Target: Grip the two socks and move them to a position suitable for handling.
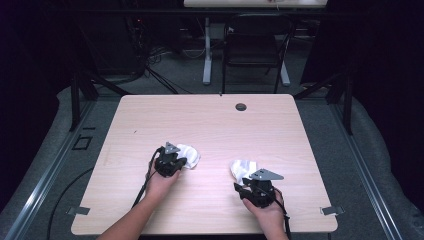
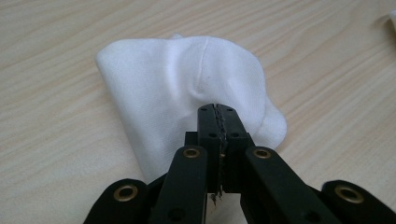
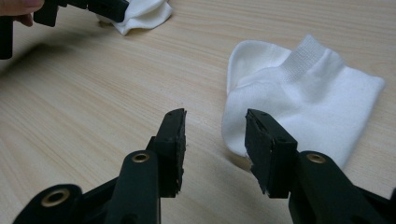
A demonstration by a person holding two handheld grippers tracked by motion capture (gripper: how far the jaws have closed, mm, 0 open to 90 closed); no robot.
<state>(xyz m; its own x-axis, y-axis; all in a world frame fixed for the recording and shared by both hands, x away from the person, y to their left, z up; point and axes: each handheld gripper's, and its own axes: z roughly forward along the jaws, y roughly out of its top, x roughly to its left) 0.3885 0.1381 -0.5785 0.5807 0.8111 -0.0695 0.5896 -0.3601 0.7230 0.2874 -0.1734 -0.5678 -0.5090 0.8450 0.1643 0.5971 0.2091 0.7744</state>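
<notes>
**Right sock lies just ahead of open jaws, offset toward one of them**

On the pale wooden table (image 1: 210,120) two white socks lie well apart, one by each hand. The left sock (image 1: 189,155) sits in front of the left gripper (image 1: 172,162); the right sock (image 1: 242,169) sits just ahead of the right gripper (image 1: 256,186), on the near right part of the tabletop.

In the left gripper view, the jaws stand pressed together with a fold of the left sock's (image 2: 187,88) near edge pinched between them, the cloth puckering up into the pinch. That side looks settled.

The relation that counts is on the other side. In the right gripper view, the right gripper (image 3: 215,140) has its jaws spread wide with nothing between them, bare table showing through the gap. The right sock (image 3: 299,98) lies beyond and off to the right-hand jaw's side, its ribbed cuff (image 3: 310,53) pointing away and its long axis running slantwise away from the jaws. Its near edge lies just beside that jaw's tip, so the right hand is clearly the nearer one, and a short advance with a slight shift toward the sock would probably bring the cloth into the gap.
</notes>
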